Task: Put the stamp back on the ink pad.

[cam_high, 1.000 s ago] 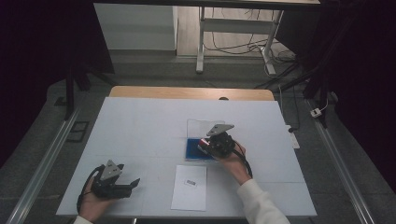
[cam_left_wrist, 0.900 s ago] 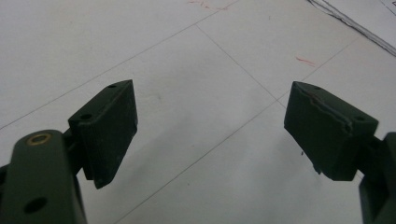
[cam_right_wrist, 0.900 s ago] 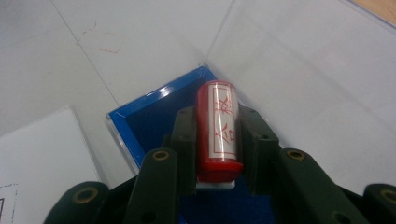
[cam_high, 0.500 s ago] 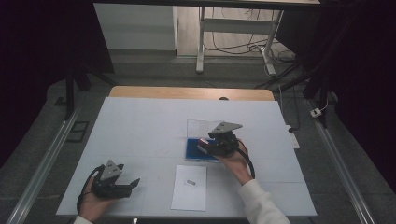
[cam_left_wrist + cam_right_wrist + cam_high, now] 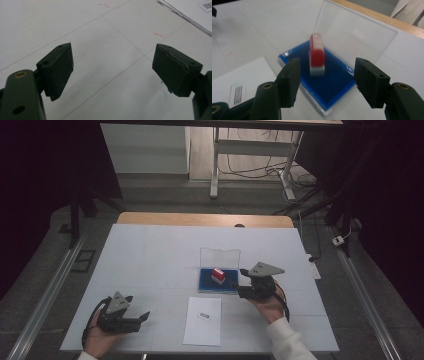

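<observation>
High view: 1 stamp [image 5: 218,275], 2 grippers

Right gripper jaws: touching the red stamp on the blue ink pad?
Apart. The right gripper view shows the right gripper with its jaws just opened, and a clear gap to the red stamp beyond them.

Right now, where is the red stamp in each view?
High view: red stamp at table centre, on the blue pad, left of the right gripper.
Right gripper view: stamp centre, beyond the open jaws, standing on the pad.
Left gripper view: bare table.
Shared landmark: the blue pad.
</observation>
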`<act>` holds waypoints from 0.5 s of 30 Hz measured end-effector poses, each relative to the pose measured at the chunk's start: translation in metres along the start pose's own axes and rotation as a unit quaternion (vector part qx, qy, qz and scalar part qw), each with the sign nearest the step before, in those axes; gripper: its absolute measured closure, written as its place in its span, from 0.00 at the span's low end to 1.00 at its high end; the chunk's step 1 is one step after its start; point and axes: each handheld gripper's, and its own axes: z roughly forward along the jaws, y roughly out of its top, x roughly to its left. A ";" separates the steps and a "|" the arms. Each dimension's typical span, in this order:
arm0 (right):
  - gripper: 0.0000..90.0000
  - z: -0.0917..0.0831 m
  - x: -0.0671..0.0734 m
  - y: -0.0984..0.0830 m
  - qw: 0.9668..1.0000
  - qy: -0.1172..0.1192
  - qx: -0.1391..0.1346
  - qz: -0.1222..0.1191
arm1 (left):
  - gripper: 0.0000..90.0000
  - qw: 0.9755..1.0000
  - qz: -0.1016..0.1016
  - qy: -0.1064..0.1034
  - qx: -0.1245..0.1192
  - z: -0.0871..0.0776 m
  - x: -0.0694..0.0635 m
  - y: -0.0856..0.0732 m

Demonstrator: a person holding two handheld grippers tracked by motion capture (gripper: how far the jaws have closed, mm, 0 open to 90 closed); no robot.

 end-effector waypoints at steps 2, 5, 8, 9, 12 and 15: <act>0.43 -0.010 0.000 -0.010 1.000 -0.003 0.000 -0.002 | 0.19 1.000 0.001 -0.001 -0.001 0.000 0.000 0.000; 0.43 -0.023 -0.002 -0.025 1.000 -0.010 0.007 0.002 | 0.19 1.000 0.000 -0.003 -0.003 0.000 0.000 0.000; 0.43 -0.035 -0.006 -0.039 1.000 -0.015 0.010 0.010 | 0.19 1.000 -0.004 -0.005 -0.005 0.000 0.000 0.000; 0.43 -0.040 -0.007 -0.043 1.000 -0.019 0.012 0.011 | 0.19 1.000 -0.004 -0.005 -0.005 -0.001 0.000 0.000; 0.43 -0.051 -0.010 -0.054 0.999 -0.028 0.016 0.008 | 0.19 1.000 -0.006 -0.006 -0.006 0.000 0.000 0.001; 0.44 -0.061 -0.013 -0.064 0.999 -0.031 0.017 0.012 | 0.19 1.000 -0.007 -0.006 -0.007 0.000 -0.001 0.001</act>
